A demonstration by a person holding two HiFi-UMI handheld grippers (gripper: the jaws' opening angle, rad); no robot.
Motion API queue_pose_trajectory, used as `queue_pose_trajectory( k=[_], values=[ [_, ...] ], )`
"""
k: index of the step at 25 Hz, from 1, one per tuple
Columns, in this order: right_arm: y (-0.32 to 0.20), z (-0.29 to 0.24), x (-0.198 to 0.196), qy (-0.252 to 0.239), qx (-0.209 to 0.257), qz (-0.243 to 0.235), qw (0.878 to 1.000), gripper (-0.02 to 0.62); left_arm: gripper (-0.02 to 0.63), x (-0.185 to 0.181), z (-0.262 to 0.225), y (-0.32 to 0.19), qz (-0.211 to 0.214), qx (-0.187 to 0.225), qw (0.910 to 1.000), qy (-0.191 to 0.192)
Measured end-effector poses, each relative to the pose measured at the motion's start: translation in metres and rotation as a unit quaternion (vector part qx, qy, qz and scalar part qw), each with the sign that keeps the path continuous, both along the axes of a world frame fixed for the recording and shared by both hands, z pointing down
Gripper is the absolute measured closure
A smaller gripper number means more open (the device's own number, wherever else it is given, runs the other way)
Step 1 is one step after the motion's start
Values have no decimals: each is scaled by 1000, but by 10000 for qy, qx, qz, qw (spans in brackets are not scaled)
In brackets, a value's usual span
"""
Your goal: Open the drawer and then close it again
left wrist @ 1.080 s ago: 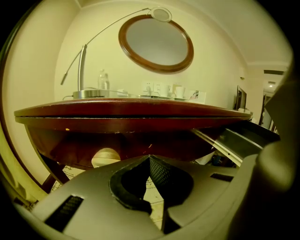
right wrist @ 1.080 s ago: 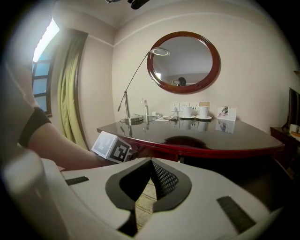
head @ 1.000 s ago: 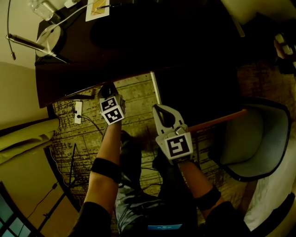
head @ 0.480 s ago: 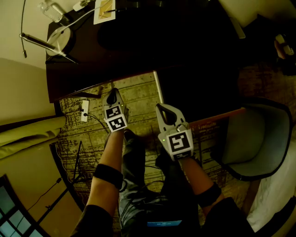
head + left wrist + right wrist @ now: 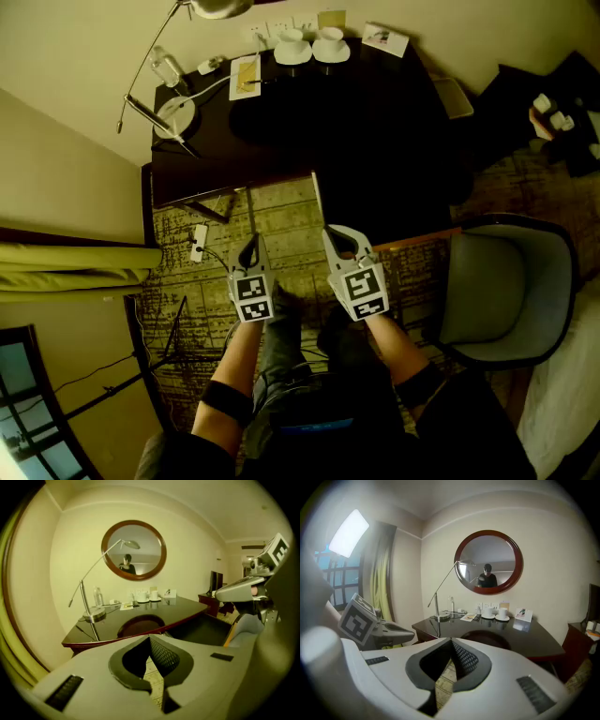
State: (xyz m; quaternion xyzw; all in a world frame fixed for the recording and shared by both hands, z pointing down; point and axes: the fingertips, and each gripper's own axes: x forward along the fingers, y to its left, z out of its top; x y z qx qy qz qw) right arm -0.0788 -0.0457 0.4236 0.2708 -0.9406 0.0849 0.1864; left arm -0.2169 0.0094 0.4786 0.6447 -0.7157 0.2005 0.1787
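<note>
Left gripper (image 5: pixel 249 246) and right gripper (image 5: pixel 336 234), jaws closed on nothing, hover at lower centre, clear of the dark desk (image 5: pixel 309 122), whose drawer (image 5: pixel 389 211) at centre right looks pulled open, probably awaiting the closing push

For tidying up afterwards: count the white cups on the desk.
2. Both stand at the back edge of the desk: one cup nearer the lamp, the other cup nearer the card. None appears hidden.
</note>
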Motion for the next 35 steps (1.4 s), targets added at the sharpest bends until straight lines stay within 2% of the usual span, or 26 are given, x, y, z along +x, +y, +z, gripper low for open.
queue_pose_trajectory(
  k=[6, 11, 18, 26, 28, 35],
  values=[
    [28, -50, 37, -59, 184, -26, 9998, 595, 603, 23, -71, 54, -42, 160, 9999, -37],
    [49, -64, 56, -116, 238, 31, 9996, 595, 603, 37, -108, 76, 4, 409, 9991, -81],
    [64, -71, 69, -96, 342, -96, 9993, 595, 603, 61, -128, 80, -10, 687, 9976, 4],
    [68, -68, 81, -122, 245, -94, 9996, 595, 603, 88, -140, 84, 168, 729, 9972, -65],
    [68, -66, 83, -131, 195, -13, 9997, 595, 603, 91, -141, 85, 279, 716, 9970, -120],
    [58, -53, 87, -171, -20, 580, 9982, 595, 603, 109, -142, 67, 1191, 768, 9897, -180]
  ],
)
